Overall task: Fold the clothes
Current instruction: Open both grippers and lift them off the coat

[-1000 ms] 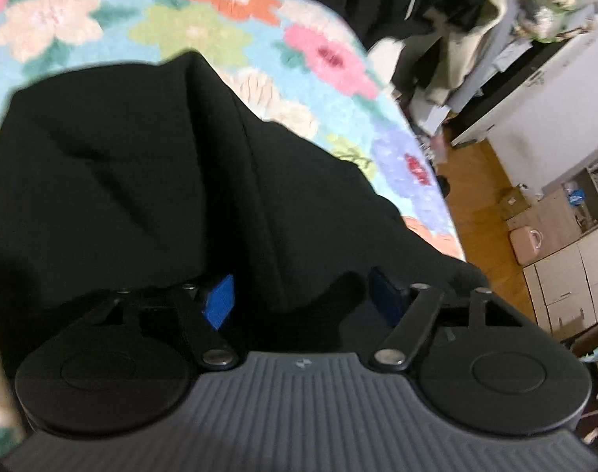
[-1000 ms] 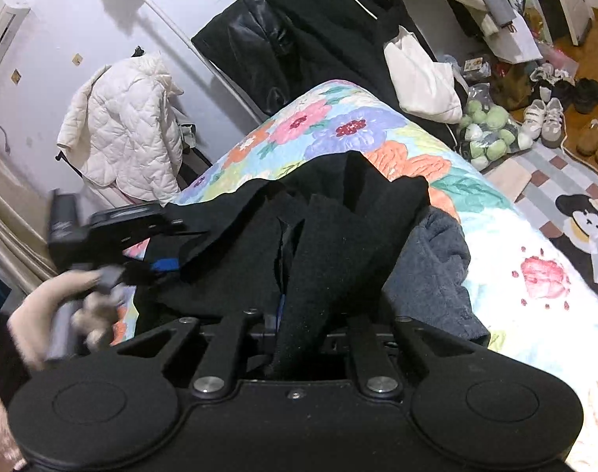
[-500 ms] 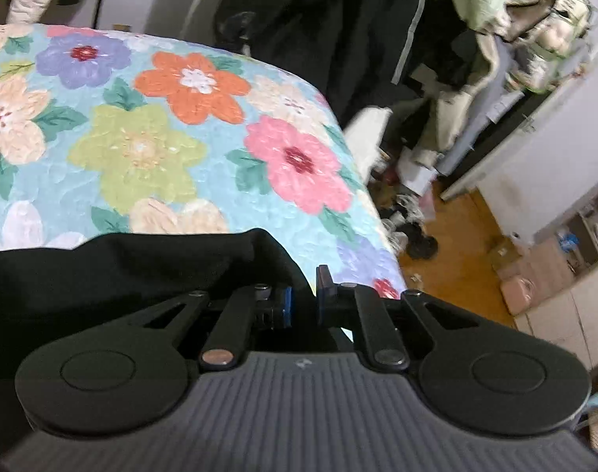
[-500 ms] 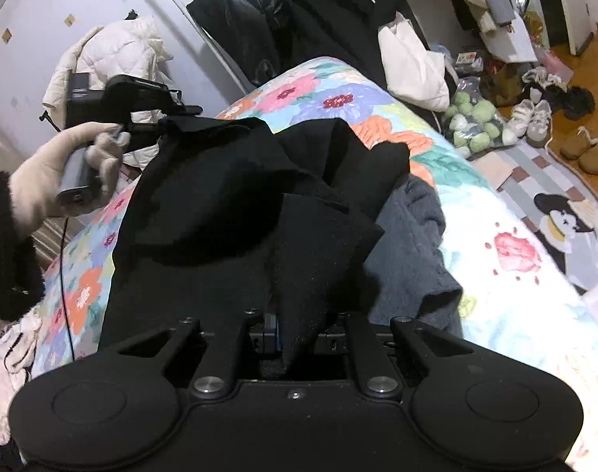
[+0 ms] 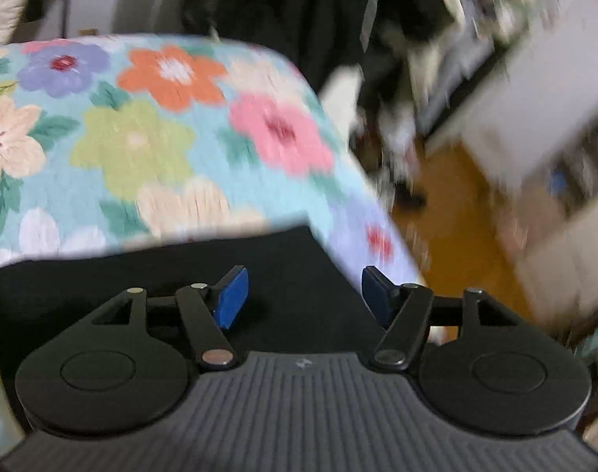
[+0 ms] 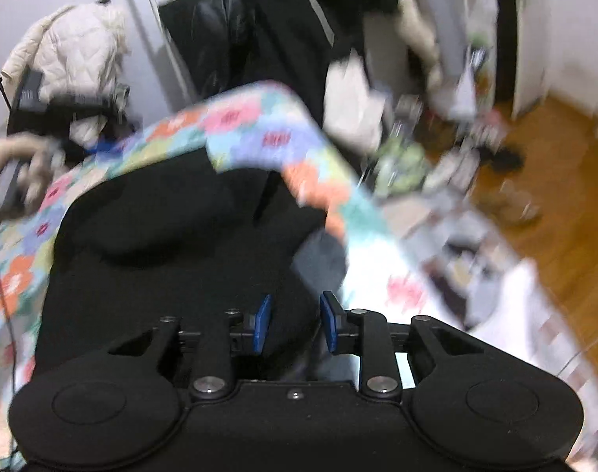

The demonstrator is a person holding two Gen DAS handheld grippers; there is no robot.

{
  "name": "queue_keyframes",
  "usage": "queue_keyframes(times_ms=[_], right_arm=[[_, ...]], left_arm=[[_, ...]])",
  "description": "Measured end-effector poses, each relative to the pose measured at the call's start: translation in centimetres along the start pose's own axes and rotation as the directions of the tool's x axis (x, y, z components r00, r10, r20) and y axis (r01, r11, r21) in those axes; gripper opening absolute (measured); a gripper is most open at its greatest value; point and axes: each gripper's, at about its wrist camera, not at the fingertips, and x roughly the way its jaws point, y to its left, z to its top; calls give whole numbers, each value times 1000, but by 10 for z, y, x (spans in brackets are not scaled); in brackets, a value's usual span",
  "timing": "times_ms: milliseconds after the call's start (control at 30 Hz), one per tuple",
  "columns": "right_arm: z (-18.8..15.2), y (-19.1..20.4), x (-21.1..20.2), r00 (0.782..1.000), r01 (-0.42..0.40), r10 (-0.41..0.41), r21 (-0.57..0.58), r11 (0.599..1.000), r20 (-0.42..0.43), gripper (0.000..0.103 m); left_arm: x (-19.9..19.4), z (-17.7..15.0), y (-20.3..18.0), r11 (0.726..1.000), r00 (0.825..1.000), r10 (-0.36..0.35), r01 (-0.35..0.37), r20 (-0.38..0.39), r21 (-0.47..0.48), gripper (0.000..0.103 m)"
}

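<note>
Black garment (image 5: 291,275) under both open grippers.

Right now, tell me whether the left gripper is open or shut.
Open. The left gripper shows its two blue pads wide apart, with only the black garment lying beneath the gap, nothing pinched.

garment (image 5: 291,275): black | bedspread (image 5: 149,137): light blue, orange, pink, green, cream, purple flowers | claw pads (image 5: 232,299): blue | floor (image 6: 554,204): orange-brown wood | quilted jacket (image 6: 74,47): cream
</note>
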Motion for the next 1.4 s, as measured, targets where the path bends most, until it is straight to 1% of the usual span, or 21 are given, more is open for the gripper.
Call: queue_keyframes(times_ms=[67, 133, 200, 267, 300, 367, 400, 433, 467, 533, 600, 700, 733, 800, 967, 1000, 1100, 1233, 1267, 1333, 1400], right_arm=[[5, 9, -12, 996, 54, -50, -48, 997, 80, 35], [7, 15, -17, 992, 21, -14, -56, 998, 126, 35], [6, 17, -12, 985, -101, 104, -27, 995, 140, 35], [1, 20, 4, 959, -250, 249, -7, 968, 134, 35], [-3, 24, 15, 947, -304, 302, -4, 953, 109, 35], [-15, 38, 45, 965, -262, 262, -42, 964, -6, 34], [-22, 44, 60, 970, -237, 233, -65, 969, -65, 27], [-31, 49, 72, 976, -190, 176, -111, 976, -126, 26], [-35, 47, 76, 974, -186, 168, -109, 976, -153, 26], [-37, 41, 76, 966, -191, 171, -91, 977, -193, 25], [-34, 43, 66, 963, -171, 135, -137, 976, -233, 25], [-37, 39, 57, 958, -169, 128, -143, 975, -258, 25], [-40, 36, 60, 957, -174, 137, -128, 976, -258, 25], [-42, 33, 67, 954, -182, 151, -101, 978, -258, 25], [-39, 38, 69, 953, -184, 155, -91, 979, -262, 25], [-39, 40, 68, 954, -179, 149, -97, 979, -261, 25], [-41, 44, 64, 956, -164, 126, -127, 978, -265, 27], [-38, 41, 53, 953, -163, 120, -139, 977, -277, 29], [-37, 38, 50, 953, -161, 119, -132, 978, -279, 32], [-36, 32, 43, 953, -144, 108, -109, 984, -284, 49], [-33, 22, 25, 964, -125, 113, -35, 992, -240, 54]], left_arm=[[12, -17, -16, 992, 995, 32, -20, -96, 122, 64], [32, -34, -29, 975, 980, 88, -48, -179, 217, 64], [53, -49, -38, 957, 961, 142, -72, -237, 281, 64], [71, -51, -41, 945, 957, 182, -106, -227, 308, 63], [75, -46, -39, 947, 960, 188, -122, -206, 296, 63], [83, -36, -36, 951, 966, 201, -152, -164, 271, 62], [88, -32, -35, 952, 968, 208, -167, -143, 258, 59], [92, -27, -33, 952, 969, 216, -182, -121, 245, 57], [93, -21, -33, 949, 969, 231, -203, -90, 242, 53], [95, -13, -32, 941, 966, 254, -237, -41, 241, 52], [91, -10, -34, 916, 952, 305, -303, 33, 264, 50], [76, -7, -31, 862, 905, 404, -425, 132, 277, 47], [67, -7, -27, 856, 896, 417, -443, 152, 266, 47], [36, -9, -12, 875, 894, 412, -442, 175, 197, 48], [-32, -52, 5, 891, 899, 404, -428, 168, 150, 68], [-43, -68, 3, 885, 895, 418, -440, 154, 153, 70], [-75, -116, 8, 896, 905, 415, -424, 94, 132, 71], [-106, -178, 16, 931, 932, 363, -360, -29, 64, 72], [-112, -193, 16, 940, 938, 340, -338, -60, 50, 72], [-120, -221, 18, 958, 950, 287, -288, -123, 12, 73], [-122, -243, 23, 978, 965, 190, -202, -182, -48, 73]])
